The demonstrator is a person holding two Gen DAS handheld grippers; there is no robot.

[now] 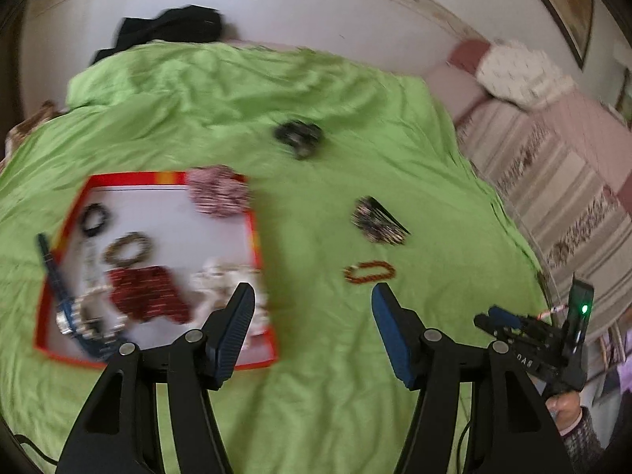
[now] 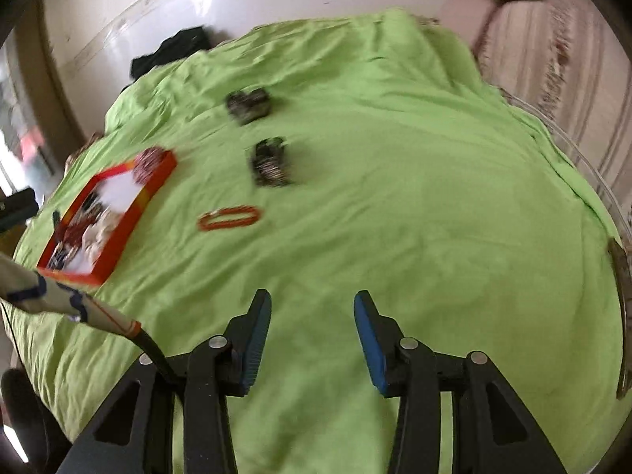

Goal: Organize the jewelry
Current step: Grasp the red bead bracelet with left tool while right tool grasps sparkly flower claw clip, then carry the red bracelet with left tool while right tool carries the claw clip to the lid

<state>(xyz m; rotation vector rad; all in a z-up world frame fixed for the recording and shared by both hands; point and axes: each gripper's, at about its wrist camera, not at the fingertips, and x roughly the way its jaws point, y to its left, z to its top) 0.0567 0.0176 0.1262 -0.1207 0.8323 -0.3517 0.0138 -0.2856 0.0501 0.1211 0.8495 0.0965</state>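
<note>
A red-rimmed white tray (image 1: 252,237) lies on the green cloth and holds several bracelets and necklaces; it also shows in the right wrist view (image 2: 158,181). An orange bead bracelet (image 1: 369,271) lies on the cloth right of the tray, also in the right wrist view (image 2: 229,217). A dark striped bundle (image 1: 377,219) (image 2: 270,162) and a black bundle (image 1: 299,136) (image 2: 249,106) lie farther back. My left gripper (image 1: 312,308) is open and empty, hovering near the tray's right edge. My right gripper (image 2: 312,316) is open and empty above bare cloth; it shows at the right in the left wrist view (image 1: 493,318).
The green cloth (image 2: 434,197) covers a table. A black garment (image 1: 170,27) lies at the far edge by the white wall. A pink striped sofa (image 1: 561,166) with a white cushion stands to the right. A curved table rim (image 2: 622,296) shows at right.
</note>
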